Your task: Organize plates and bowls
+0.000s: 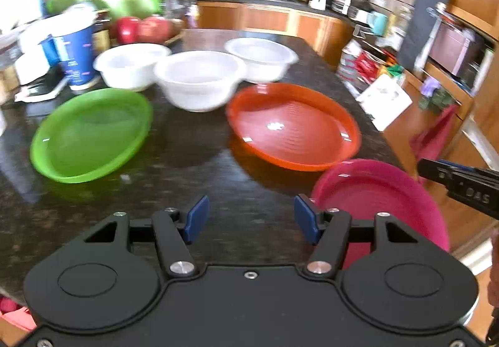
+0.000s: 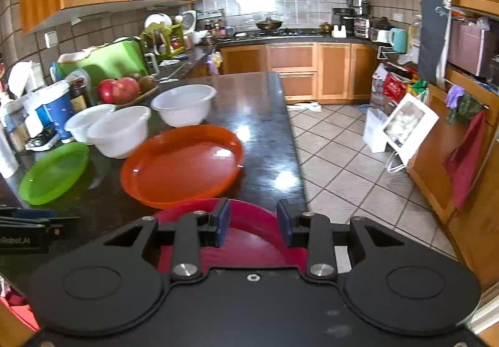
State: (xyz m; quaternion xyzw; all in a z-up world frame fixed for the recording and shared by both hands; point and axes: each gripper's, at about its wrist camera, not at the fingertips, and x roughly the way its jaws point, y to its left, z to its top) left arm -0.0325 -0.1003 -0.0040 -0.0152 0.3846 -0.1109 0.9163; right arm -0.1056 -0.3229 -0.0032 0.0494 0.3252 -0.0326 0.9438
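At far left on the dark stone counter (image 2: 255, 103) stands a blue cup (image 1: 73, 58), with a green plate (image 1: 90, 134) nearer. Three white bowls (image 1: 199, 78) sit mid-counter, an orange plate (image 1: 293, 125) to their right. The left gripper (image 1: 251, 219) hangs spread and empty. The right gripper (image 2: 253, 227), spread, straddles the pink plate (image 2: 249, 237) at the near right edge. Tiled floor (image 2: 336, 159) and wooden cabinets (image 2: 312, 66) lie beyond.

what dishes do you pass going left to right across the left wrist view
green plate → left white bowl → middle white bowl → right white bowl → orange plate → pink plate
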